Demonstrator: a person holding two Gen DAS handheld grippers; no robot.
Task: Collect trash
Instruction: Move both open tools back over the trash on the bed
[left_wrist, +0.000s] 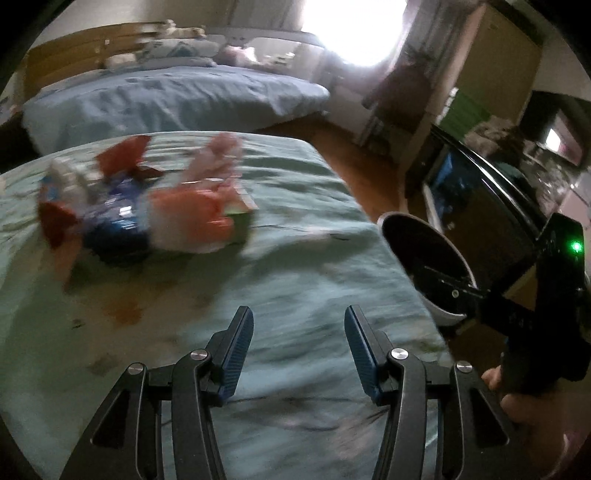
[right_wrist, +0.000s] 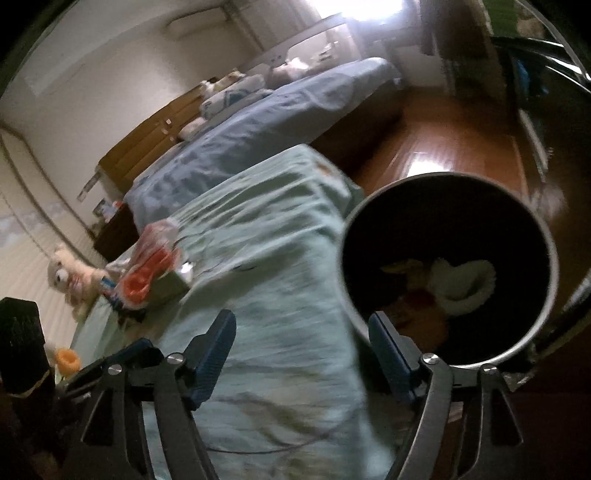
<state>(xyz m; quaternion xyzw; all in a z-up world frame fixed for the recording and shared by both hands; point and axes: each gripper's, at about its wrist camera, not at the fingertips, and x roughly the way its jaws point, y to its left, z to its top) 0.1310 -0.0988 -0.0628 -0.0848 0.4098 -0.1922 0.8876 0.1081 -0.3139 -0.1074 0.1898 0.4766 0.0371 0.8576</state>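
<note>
A blurred pile of trash (left_wrist: 147, 206), made of red, orange, blue and pink wrappers, lies on the green bedsheet (left_wrist: 295, 266). It sits ahead and to the left of my left gripper (left_wrist: 298, 325), which is open and empty above the sheet. The same pile of trash (right_wrist: 147, 273) shows in the right wrist view, far left of my right gripper (right_wrist: 301, 321). That gripper is open with nothing between its fingers, at the near rim of a round dark bin (right_wrist: 550, 240). Crumpled white paper (right_wrist: 465, 284) and other scraps lie inside. The bin (left_wrist: 424, 258) stands off the bed's right edge.
A second bed with a blue cover (left_wrist: 166, 96) lies beyond, and wooden floor (right_wrist: 443, 147) lies between the beds and dark furniture (left_wrist: 480, 206) on the right. A stuffed toy (right_wrist: 66, 277) and an orange object (right_wrist: 66, 360) are at the bed's far left. A hand (left_wrist: 517, 398) grips the black handle.
</note>
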